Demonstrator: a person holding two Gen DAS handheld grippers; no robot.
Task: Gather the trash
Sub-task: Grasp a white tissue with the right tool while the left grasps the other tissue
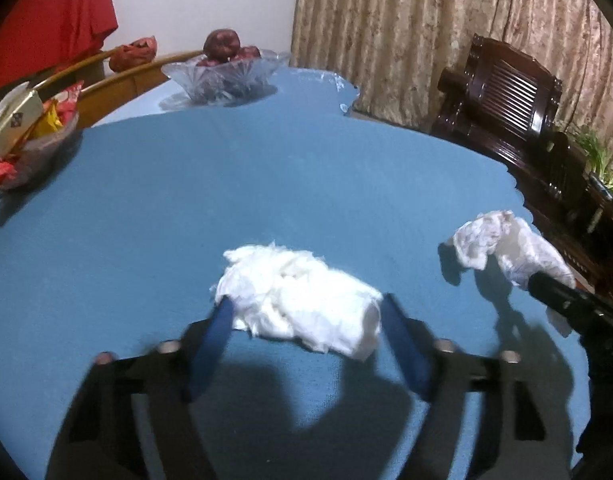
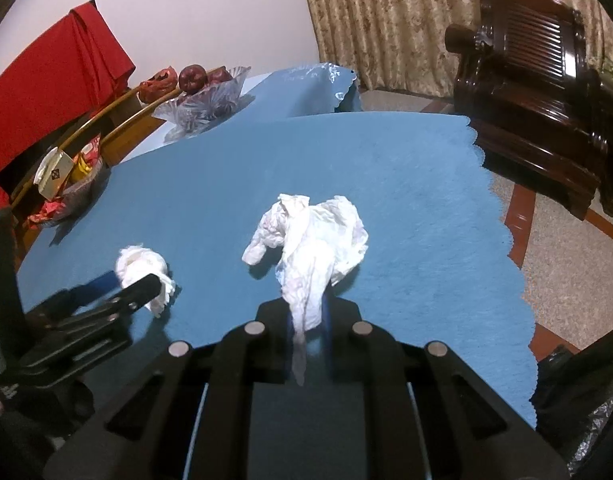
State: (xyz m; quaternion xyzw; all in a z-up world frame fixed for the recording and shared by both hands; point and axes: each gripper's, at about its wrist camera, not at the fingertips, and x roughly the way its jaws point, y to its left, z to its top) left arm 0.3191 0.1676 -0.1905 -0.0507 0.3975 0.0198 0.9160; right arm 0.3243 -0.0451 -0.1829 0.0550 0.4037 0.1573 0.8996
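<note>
Two crumpled white tissues lie on the blue tablecloth (image 1: 266,184). My left gripper (image 1: 304,306) straddles the fluffy tissue wad (image 1: 306,280); its blue fingers stand at the wad's two ends, which look unsqueezed. The right wrist view shows that left gripper (image 2: 136,276) around the same wad (image 2: 140,260) at the lower left. My right gripper (image 2: 308,302) is shut on the tail of the larger crumpled tissue (image 2: 314,240), which stands up from the jaws. In the left wrist view this tissue (image 1: 502,244) sits at the right, with a shadow under it.
A glass bowl of apples (image 1: 226,76) stands at the table's far side and a bowl of snacks with a box (image 1: 26,140) at the far left. A dark wooden chair (image 2: 538,80) stands beyond the cloth's scalloped right edge. A black bag (image 2: 578,384) shows at lower right.
</note>
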